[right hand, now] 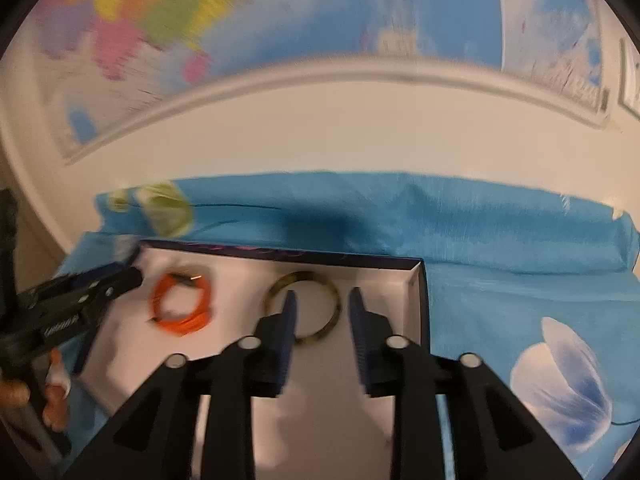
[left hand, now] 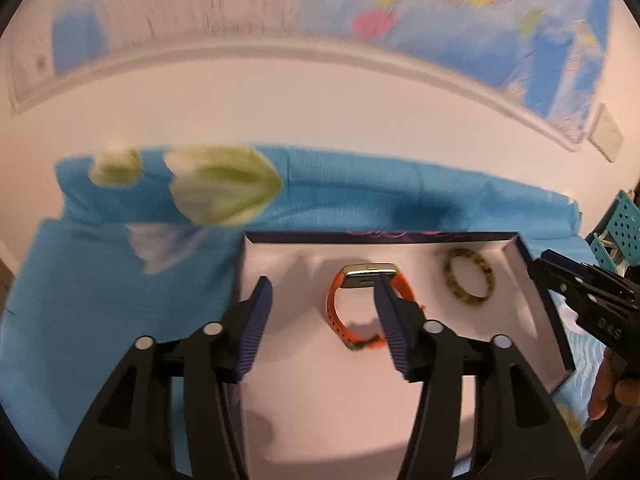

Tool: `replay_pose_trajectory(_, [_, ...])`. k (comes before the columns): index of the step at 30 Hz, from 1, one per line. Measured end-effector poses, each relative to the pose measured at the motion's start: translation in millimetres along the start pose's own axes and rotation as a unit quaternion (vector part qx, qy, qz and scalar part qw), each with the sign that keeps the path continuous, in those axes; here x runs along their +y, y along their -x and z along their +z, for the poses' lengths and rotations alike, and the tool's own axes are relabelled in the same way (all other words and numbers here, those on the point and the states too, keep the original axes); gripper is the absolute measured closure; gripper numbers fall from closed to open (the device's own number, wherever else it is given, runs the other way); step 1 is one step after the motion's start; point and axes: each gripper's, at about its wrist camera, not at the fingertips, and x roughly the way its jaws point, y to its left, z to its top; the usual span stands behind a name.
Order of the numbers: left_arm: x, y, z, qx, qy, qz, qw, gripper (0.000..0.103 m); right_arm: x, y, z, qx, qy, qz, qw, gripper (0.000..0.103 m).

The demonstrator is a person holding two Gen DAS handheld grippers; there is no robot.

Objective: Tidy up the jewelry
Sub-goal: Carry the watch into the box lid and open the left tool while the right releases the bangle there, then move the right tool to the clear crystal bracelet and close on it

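Note:
An open dark-edged box with a white inside [left hand: 304, 380] [right hand: 384, 280] lies on a blue flowered cloth. In it lie an orange-strapped watch with a gold case [left hand: 362, 304] [right hand: 180, 304] and a yellow-and-black mottled bangle [left hand: 470, 282] [right hand: 304, 306]. My left gripper [left hand: 322, 300] is open above the box, its right finger over the watch strap. My right gripper [right hand: 320, 312] is open, its fingers either side of the bangle's right part, holding nothing. Each gripper shows at the edge of the other's view [left hand: 580, 296] [right hand: 84, 296].
The blue cloth with white and green flowers [left hand: 120, 280] [right hand: 520, 280] covers the surface up to a cream wall with a world map [left hand: 400, 8]. A teal perforated rack [left hand: 624, 232] stands at the far right.

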Motion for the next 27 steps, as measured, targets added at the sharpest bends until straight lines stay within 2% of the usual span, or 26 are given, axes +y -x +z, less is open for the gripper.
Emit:
replay_pose_trajectory(4, [-5.9,51.9,-21.0,-0.056,-0.031,-0.011,0.9979,0.042,5.5,43.2,-27.8,-0.022,0.033,0.018,0.999,0.062])
replay_pose_trajectory(10, [-9.5,97.4,-59.6,-0.092,-0.053,-0.024,0.9940,0.037,6.6,70.5,-76.6,-0.009,0.037,0.037,0.999,0.062])
replay_pose_trajectory(15, [-16.4,110.1,-96.8,-0.083,-0.063,-0.036,0.9939,0.036,11.4,78.6,-107.5,0.001,0.032,0.041,0.999,0.062])
replay_pose_trajectory(20, [-25.2,113.9,-125.0,-0.077,-0.070,-0.039,0.9939,0.035,26.4,82.3,-130.5,0.014,0.053,0.046,0.997,0.062])
replay_pose_trajectory(27, [-40.0,115.1,-150.4,-0.063,-0.088,-0.050,0.9928,0.033,33.1,83.0,-141.1,0.016,0.056,0.050,0.997,0.063])
